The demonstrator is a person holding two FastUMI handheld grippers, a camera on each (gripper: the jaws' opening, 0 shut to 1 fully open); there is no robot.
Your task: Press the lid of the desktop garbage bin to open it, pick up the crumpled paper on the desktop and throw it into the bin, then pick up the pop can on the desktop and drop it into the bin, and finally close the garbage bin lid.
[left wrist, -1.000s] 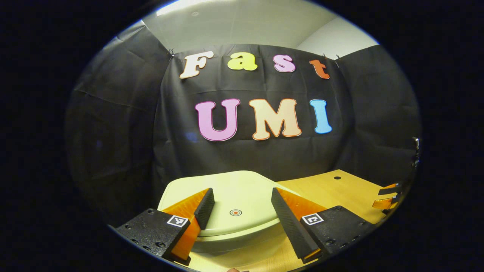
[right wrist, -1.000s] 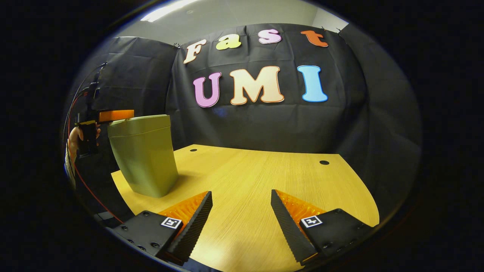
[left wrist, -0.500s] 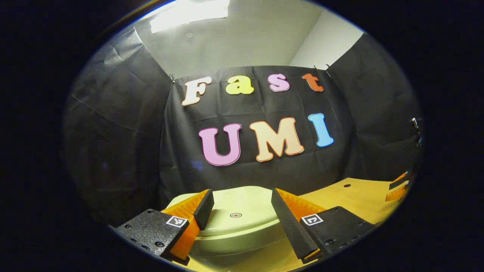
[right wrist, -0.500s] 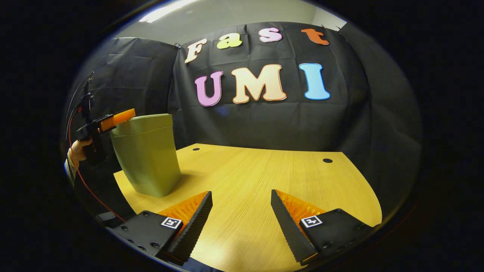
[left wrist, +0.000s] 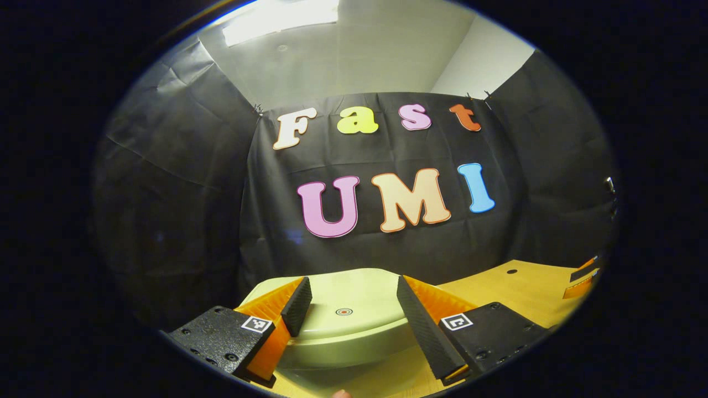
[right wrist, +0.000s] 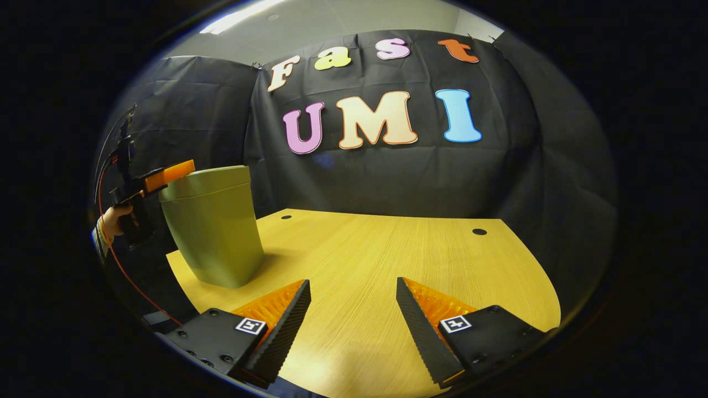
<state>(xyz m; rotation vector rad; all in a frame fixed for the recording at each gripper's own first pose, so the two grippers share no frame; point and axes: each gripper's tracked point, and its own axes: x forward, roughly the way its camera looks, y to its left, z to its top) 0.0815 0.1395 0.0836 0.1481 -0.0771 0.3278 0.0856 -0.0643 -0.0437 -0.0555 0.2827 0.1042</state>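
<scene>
The pale green plastic desktop bin [right wrist: 213, 229] stands upright near the left edge of the light wooden surface [right wrist: 376, 265], its smooth rounded lid [left wrist: 345, 312] down and shut. In the left gripper view the lid lies directly beyond and between the fingers of the left gripper [left wrist: 348, 307], which are spread wide with nothing held; a small red-ringed target mark [left wrist: 344, 312] on the lid sits midway between the two fingertips. Whether the fingers touch the lid cannot be told. In the right gripper view that gripper [right wrist: 166, 176] sits at the bin's top rim, held by a hand [right wrist: 113, 218] at the far left. The right gripper [right wrist: 354, 309] hovers over bare wood, its fingers also wide apart and empty, the bin well off to their left. Two small dark holes [right wrist: 479, 231] lie farther along the surface ahead.
</scene>
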